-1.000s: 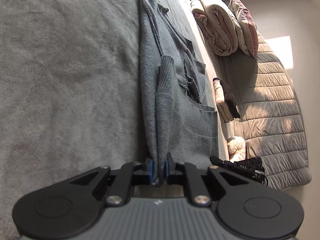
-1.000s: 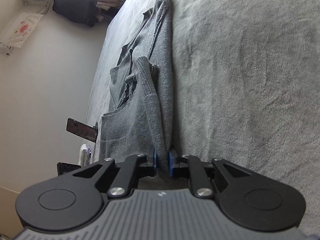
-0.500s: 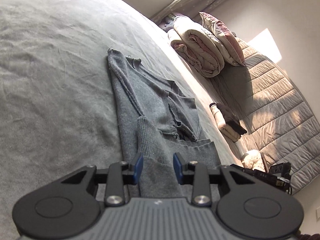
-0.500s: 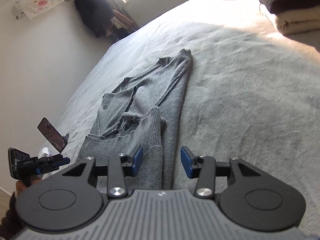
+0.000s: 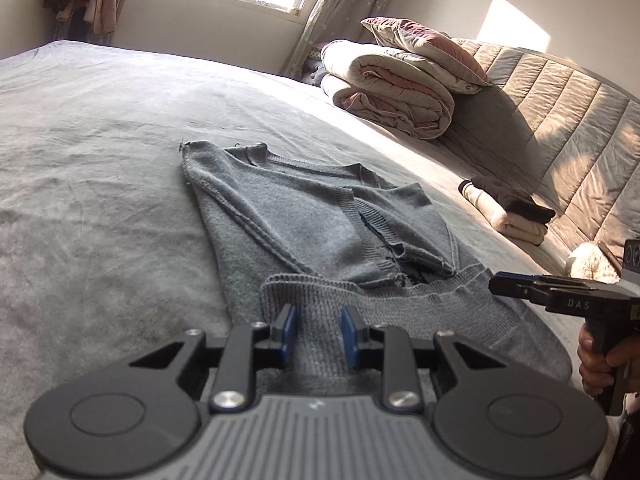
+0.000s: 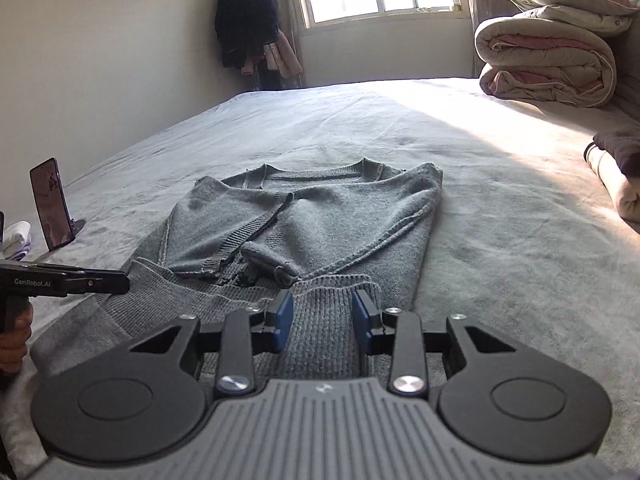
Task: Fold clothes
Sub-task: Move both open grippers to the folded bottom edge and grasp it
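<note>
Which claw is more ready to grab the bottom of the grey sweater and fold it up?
Right, but only just. The right claw is closing with the ribbed hem between its pads. The left claw straddles the hem too, so both will probably lift together.

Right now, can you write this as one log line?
sweater: sleeves folded in, flat on bed | left tool: open | right tool: closing, ungripped

Grey sweater on bed

Matt grey knit sweater, ribbed hem
</note>
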`<state>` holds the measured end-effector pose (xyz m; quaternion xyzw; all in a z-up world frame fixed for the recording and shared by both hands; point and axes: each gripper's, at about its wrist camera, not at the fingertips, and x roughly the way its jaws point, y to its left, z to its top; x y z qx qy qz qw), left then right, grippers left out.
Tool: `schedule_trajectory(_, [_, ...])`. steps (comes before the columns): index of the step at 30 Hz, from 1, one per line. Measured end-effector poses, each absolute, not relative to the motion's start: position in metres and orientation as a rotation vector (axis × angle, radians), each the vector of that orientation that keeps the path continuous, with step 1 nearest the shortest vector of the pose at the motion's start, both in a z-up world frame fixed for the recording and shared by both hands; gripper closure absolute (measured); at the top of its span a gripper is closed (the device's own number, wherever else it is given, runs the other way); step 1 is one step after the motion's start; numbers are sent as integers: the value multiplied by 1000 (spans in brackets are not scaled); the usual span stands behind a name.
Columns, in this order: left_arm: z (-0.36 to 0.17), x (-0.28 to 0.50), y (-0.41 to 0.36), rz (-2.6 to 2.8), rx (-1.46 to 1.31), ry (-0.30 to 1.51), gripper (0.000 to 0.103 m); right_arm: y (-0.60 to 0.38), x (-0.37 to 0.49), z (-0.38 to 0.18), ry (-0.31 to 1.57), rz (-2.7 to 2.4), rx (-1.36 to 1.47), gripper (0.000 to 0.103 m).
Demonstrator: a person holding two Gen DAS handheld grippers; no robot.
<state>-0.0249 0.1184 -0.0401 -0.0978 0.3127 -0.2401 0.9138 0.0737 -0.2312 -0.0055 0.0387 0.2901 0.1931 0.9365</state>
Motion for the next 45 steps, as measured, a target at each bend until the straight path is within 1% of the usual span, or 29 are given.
schedule_trajectory(6, [-39,-28,122,-504,-187,637,76,-239,76,-14,588,398,62,73])
schedule_trajectory(8, [-34,-30,120,-499,-175,645,75,-238,73,-10,583,402,42,70])
schedule_trajectory(9, [-29,-32,119,-495,-163,650,72,-237,71,-8,581,405,34,66])
schedule_trajectory(10, [-25,-34,119,-492,-156,651,63,-238,69,-5,582,411,26,59])
schedule_trajectory(12, [-18,-40,119,-499,-155,648,51,-239,63,2,583,423,11,55])
schedule_trajectory(15, [-9,-48,113,-540,-154,639,51,-239,51,10,592,479,5,50])
schedule_trajectory(18, [3,-55,97,-580,-108,634,50,-230,36,21,586,502,-55,50])
schedule_trajectory(21, [13,-63,82,-585,-33,651,49,-219,21,32,591,519,-114,47])
schedule_trajectory(23, [18,-69,79,-550,-2,698,48,-217,11,37,594,517,-150,46])
schedule_trajectory(24, [19,-70,84,-534,-22,736,48,-218,4,39,603,512,-164,44])
schedule_trajectory(26, [19,-71,99,-498,-108,828,47,-226,-5,41,640,498,-157,44])
schedule_trajectory(30, [7,-72,143,-489,-391,999,46,-259,-13,39,747,487,-10,43])
schedule_trajectory(36, [-11,-82,177,-466,-627,1090,46,-303,-9,27,883,450,307,43])
schedule_trajectory(40, [-18,-84,181,-460,-685,1117,46,-316,-3,18,948,436,503,43])
schedule_trajectory(45, [-27,-83,176,-473,-693,1156,46,-314,4,9,1005,433,586,43])
